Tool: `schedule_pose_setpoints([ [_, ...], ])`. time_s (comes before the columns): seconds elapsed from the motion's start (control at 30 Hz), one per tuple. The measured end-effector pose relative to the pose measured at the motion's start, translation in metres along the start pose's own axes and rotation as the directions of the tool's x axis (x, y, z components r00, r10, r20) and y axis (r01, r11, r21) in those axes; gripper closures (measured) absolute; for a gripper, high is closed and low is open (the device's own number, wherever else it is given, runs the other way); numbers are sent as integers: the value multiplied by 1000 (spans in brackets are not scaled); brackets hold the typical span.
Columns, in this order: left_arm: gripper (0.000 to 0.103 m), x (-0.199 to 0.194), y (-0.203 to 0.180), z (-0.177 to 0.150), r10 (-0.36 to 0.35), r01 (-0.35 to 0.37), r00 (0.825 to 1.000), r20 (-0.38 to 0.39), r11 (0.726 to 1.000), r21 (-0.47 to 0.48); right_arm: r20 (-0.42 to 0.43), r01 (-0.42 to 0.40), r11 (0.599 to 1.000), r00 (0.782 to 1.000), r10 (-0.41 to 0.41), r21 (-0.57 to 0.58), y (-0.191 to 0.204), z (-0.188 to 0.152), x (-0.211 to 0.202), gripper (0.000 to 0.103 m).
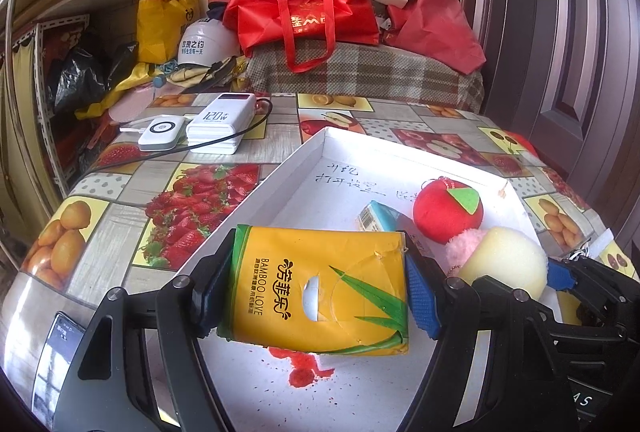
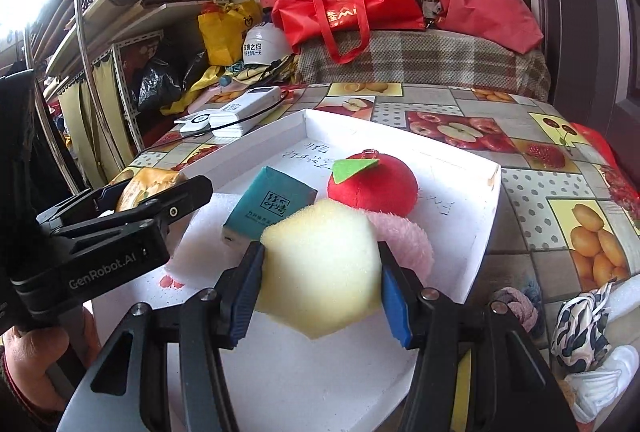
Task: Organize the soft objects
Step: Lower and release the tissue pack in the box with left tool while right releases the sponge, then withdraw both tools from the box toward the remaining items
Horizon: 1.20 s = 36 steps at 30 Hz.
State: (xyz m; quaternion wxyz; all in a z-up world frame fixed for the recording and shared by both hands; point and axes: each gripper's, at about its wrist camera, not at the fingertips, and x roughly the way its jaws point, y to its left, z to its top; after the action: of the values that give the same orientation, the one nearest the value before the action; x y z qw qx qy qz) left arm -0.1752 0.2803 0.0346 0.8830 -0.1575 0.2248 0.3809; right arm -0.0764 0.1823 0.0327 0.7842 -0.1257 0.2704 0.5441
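Note:
My left gripper [image 1: 320,272] is shut on a yellow "Bamboo Love" tissue pack [image 1: 320,296], held over the near left corner of a white tray [image 1: 312,148]. My right gripper [image 2: 320,272] is shut on a pale yellow sponge [image 2: 320,256], whose sides are squeezed between the blue pads [image 2: 394,302], just over the tray's near part. Behind the sponge in the tray lie a pink fluffy toy [image 2: 404,236], a red plush apple [image 2: 372,188] and a teal tissue pack [image 2: 272,204]. In the right wrist view the left gripper [image 2: 152,192] shows at the left.
Two white power banks [image 1: 220,124] with cables lie on the fruit-print tablecloth at the far left. A phone [image 1: 60,352] lies near the table's front left. A patterned cloth [image 2: 580,316] and rope [image 2: 516,300] lie right of the tray. Red bags [image 1: 304,16] are piled behind the table.

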Motion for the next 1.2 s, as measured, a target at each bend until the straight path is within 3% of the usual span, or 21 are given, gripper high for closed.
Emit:
schedule_pose_setpoints([
  [0.07, 28, -1, 0, 0, 9, -9, 1000, 11, 1000, 3, 19, 15, 1000, 1000, -15, -17, 4, -1, -4, 41],
  [0.17, 23, -4, -2, -1, 34, -34, 999, 36, 999, 7, 40, 34, 998, 999, -32, -48, 11, -1, -8, 17],
  [0.27, 15, -10, -2, -2, 67, -67, 995, 69, 998, 4, 76, 52, 996, 996, -46, -76, 16, -1, -13, 13],
  [0.33, 0, -16, -1, -3, 93, -93, 991, 98, 996, -3, 95, 65, 994, 994, -56, -91, 19, -1, -16, 0],
  [0.8, 0, -44, 6, -12, 166, -154, 963, 212, 985, -74, 183, 75, 991, 982, -53, -114, 28, -10, -38, 0],
  [1.2, 0, -65, -8, -23, 104, -96, 964, 245, 994, -45, 252, 23, 993, 968, 8, -119, 21, -26, -68, 0],
])
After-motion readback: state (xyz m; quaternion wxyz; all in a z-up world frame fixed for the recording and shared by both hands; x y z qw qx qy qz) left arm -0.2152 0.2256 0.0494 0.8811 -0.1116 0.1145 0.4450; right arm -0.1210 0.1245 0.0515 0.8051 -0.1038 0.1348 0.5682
